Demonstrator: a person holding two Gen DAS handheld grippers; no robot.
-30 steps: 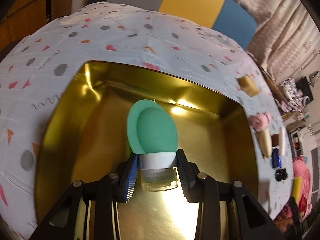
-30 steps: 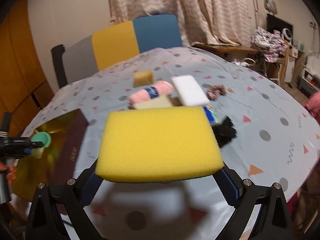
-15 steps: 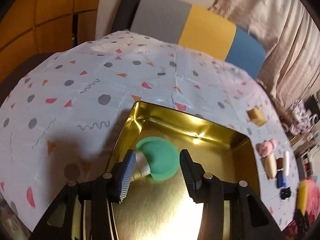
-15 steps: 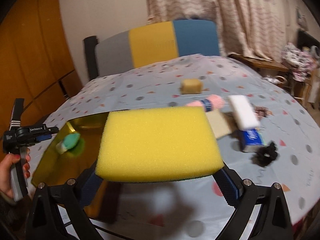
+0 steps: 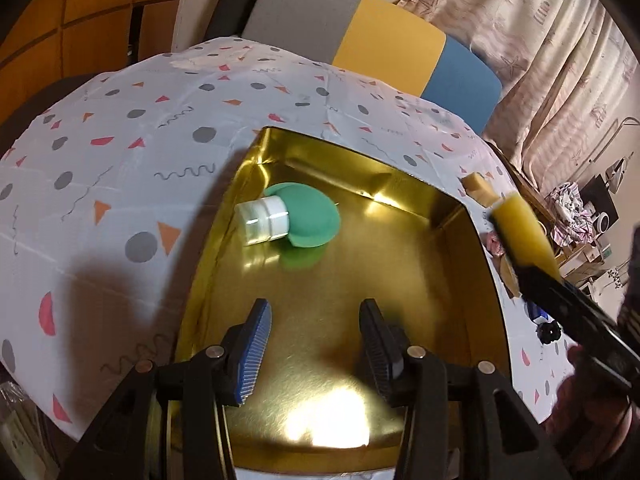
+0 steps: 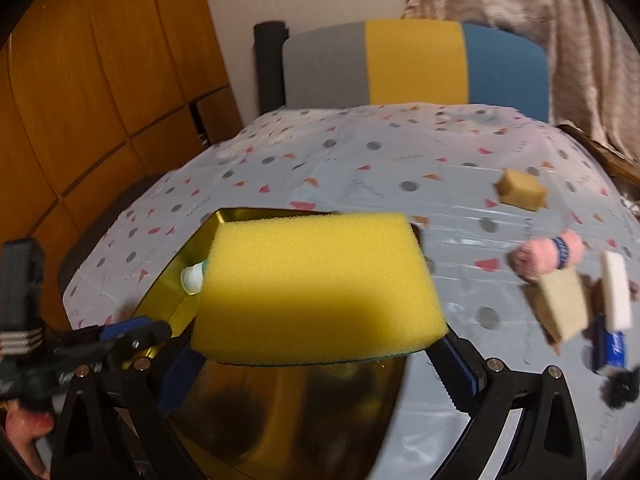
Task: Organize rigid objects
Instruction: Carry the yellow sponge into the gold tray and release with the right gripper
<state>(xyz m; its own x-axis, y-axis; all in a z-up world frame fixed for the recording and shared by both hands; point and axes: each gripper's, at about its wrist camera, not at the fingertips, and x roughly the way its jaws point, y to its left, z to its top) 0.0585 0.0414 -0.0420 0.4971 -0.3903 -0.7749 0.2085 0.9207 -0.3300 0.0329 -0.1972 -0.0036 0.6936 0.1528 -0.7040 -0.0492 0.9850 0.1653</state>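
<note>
Since 1 s earlier: left gripper (image 5: 316, 344) had let go of the green bottle (image 5: 296, 220) and backed off toward near side of the gold tray (image 5: 472, 280); right gripper (image 6: 320, 354) had swung w/ its yellow sponge (image 6: 316, 288) from over the clutter to over the tray.

Left gripper: released, jaws apart, nothing betw. them, blue ribbed pads (image 5: 256, 352) clear of everything. Hung over near part of tray.

Green bottle: lay on its side on tray floor, close to tray's far-left corner, white cap (image 5: 262, 220) pointing at left wall. Touching or just short of wall – couldn't tell. Green reflection on floor beside it.

Right gripper: clenched on yellow sponge, pads pressed on sponge's two ends, sponge held flat, dark green underside edge showing. In left wrist view sponge (image 5: 524, 236) seen edge-on above tray's right rim. In right wrist view it covered most of the tray; bottle cap peeked out at its left edge.

Tray sat on table (image 5: 120, 152) w/ patterned cloth, toward its left side. On table's right side, outside tray: small tan sponge cube (image 6: 520, 190) alone toward far edge; nearer, a cluster – pink yarn ball w/ blue band (image 6: 548, 256), beige sponge (image 6: 560, 308), white block (image 6: 618, 296), blue packet (image 6: 610, 348), black fuzzy item (image 6: 620, 388). Blurred, details unclear.

Person's hand (image 6: 24, 444) on left gripper's handle, lower-left in right wrist view. Chair (image 6: 416, 64), grey/yellow/blue back, behind table's far edge.
</note>
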